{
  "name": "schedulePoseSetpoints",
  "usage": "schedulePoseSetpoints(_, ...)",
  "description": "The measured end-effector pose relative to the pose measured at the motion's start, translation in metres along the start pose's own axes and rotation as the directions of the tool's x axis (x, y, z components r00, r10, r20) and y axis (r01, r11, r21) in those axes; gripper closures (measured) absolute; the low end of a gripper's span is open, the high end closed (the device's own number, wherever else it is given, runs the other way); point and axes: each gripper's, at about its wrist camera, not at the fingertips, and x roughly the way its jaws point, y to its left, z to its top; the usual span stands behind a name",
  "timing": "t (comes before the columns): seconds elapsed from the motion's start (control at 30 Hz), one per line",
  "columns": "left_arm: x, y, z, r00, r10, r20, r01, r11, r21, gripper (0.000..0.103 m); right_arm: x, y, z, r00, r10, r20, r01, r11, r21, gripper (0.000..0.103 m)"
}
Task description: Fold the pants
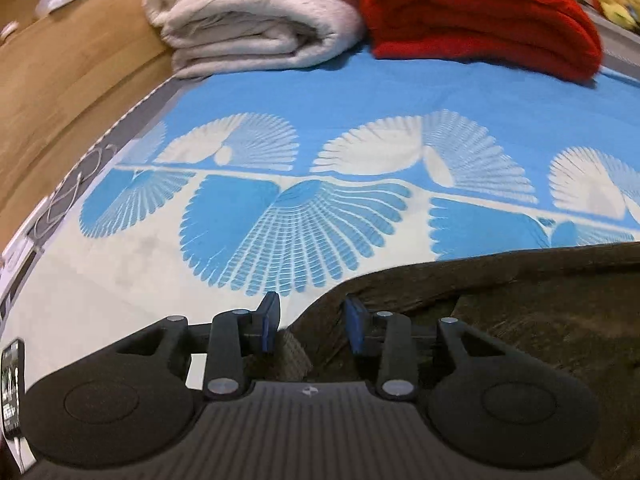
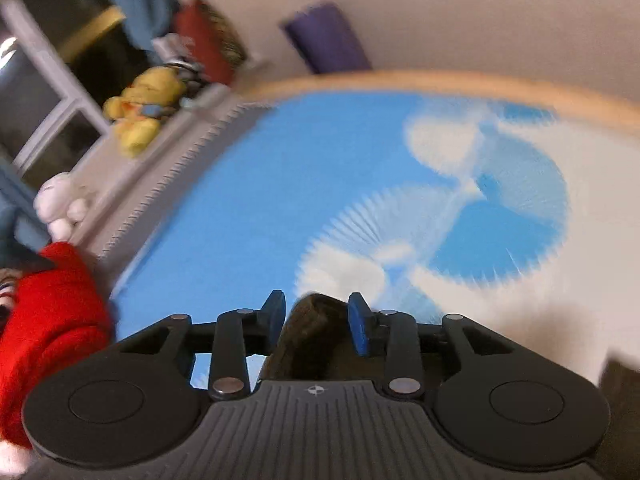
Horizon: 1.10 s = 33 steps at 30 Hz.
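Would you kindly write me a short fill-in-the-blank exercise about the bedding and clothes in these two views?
1. The folded blanket beside the cream blanket is ____ in colour.
2. The bedspread is white and ____ with a fan pattern.
3. The pants lying on the bedspread are dark ____.
4. The soft toy on the ledge in the right wrist view is ____.

Missing words: red; blue; brown; yellow
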Motion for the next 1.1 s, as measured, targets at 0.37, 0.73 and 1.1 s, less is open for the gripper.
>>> schedulePoseSetpoints(0.37, 0.012, 0.026, 0.000, 0.999, 0.012, -0.034, -0.013, 0.999, -0.040, 0.057, 0.058, -0.093, -0.089, 0.992, -0.014, -0.129, 0.033, 0.989, 0.145, 0.059)
schedulePoseSetpoints(0.73, 0.003, 0.068, 0.002, 0.997, -0.039, -0.074, 0.024, 0.980, -0.196, 0.052, 0.076, -0.065, -0.098, 0.992, -0.042, -0.122, 0.040, 0.999, -0.016, 0.096)
schedulePoseSetpoints(1.1, 0.005, 0.063, -0.003, 0.968, -0.212, -0.131, 0.189, 0.967, -0.173, 0.044, 0.005, -0.129, -0.078, 0.936, -0.349, -0.038, 0.351, 0.928, 0.129, 0.088)
